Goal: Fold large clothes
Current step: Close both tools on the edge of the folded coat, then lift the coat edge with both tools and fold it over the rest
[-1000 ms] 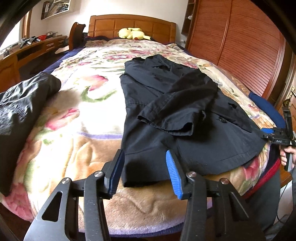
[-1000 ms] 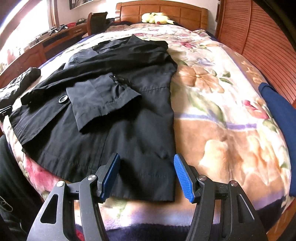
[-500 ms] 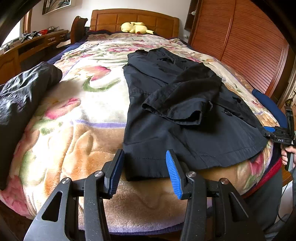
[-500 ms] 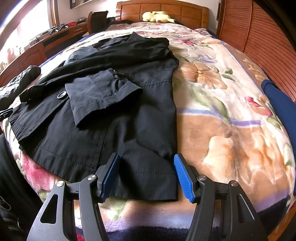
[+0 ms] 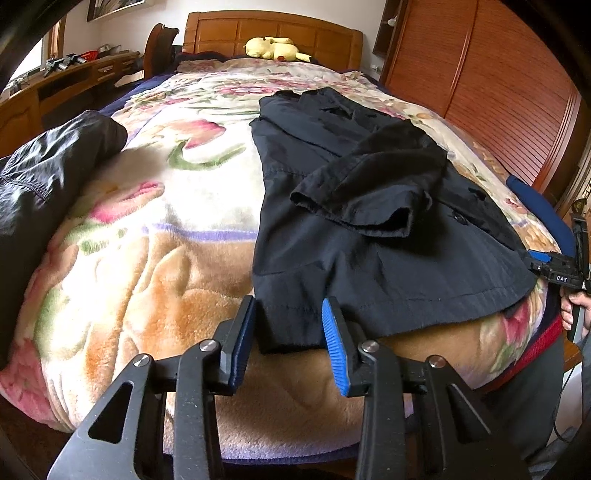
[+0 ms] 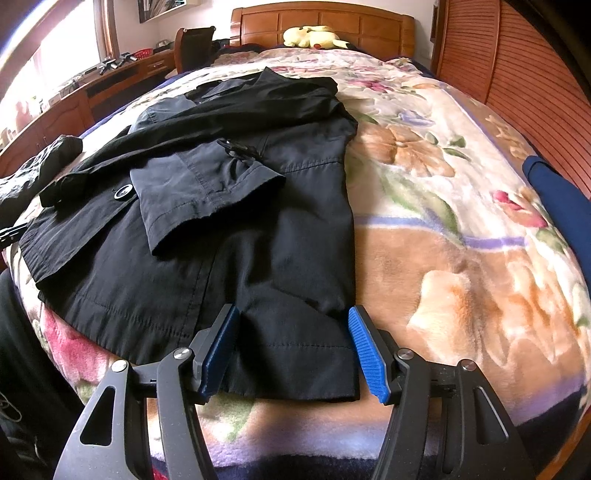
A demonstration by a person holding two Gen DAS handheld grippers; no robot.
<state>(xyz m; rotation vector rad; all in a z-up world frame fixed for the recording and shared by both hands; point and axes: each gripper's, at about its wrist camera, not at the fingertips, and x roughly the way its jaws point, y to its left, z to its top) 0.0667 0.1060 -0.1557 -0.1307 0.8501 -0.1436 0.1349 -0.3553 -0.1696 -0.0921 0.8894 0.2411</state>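
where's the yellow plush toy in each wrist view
Left wrist: the yellow plush toy lies top centre, at the head of the bed below the wooden headboard.
Right wrist: the plush toy again lies top centre, slightly right of middle, against the headboard.
Shared landmark: the black coat spread on the floral blanket, right of centre in the left view, left of centre in the right.

Left of coat (image 5: 332, 236): bare blanket (image 5: 166, 229), open.
Far left: dark jacket (image 5: 48, 184) heaped, blocking.
Right of coat: blanket bare up to blue cushion (image 6: 557, 206).
Right side: wardrobe (image 6: 535, 85) close.
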